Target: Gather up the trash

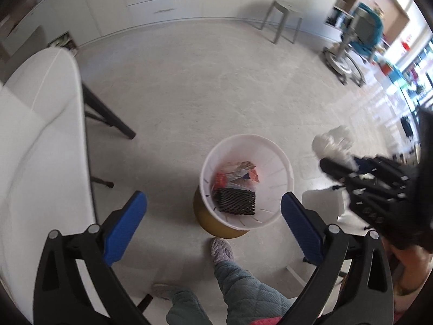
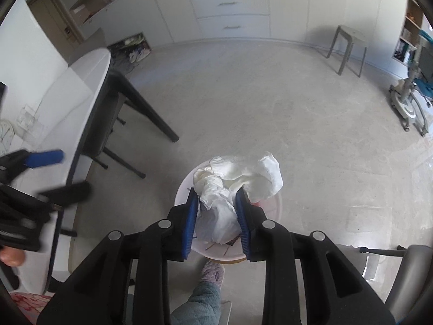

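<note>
Crumpled white paper (image 2: 238,187) sits clamped between the blue pads (image 2: 190,216) of the right gripper (image 2: 217,218), most of the wad bulging out past the fingertips toward twelve o'clock in the right wrist view. Directly beneath it, from that camera, lies the white bin (image 2: 273,211), its rim showing around the paper from nine o'clock round to five. In the left wrist view the same paper (image 1: 331,142) appears at three o'clock, poking out of the right gripper (image 1: 338,165) and hanging to the two-o'clock side of the bin (image 1: 284,162), past its rim.

The left gripper (image 1: 213,210) has its jaws spread wide with nothing between them; the bin sits on the floor in the gap between its blue pads (image 1: 124,230). Inside the bin lie a black mesh piece (image 1: 236,201) and some colourful wrappers (image 1: 235,173). A slippered foot (image 1: 222,249) stands just beside the bin at six o'clock. A white table (image 1: 40,135) fills the nine-o'clock side.
</note>
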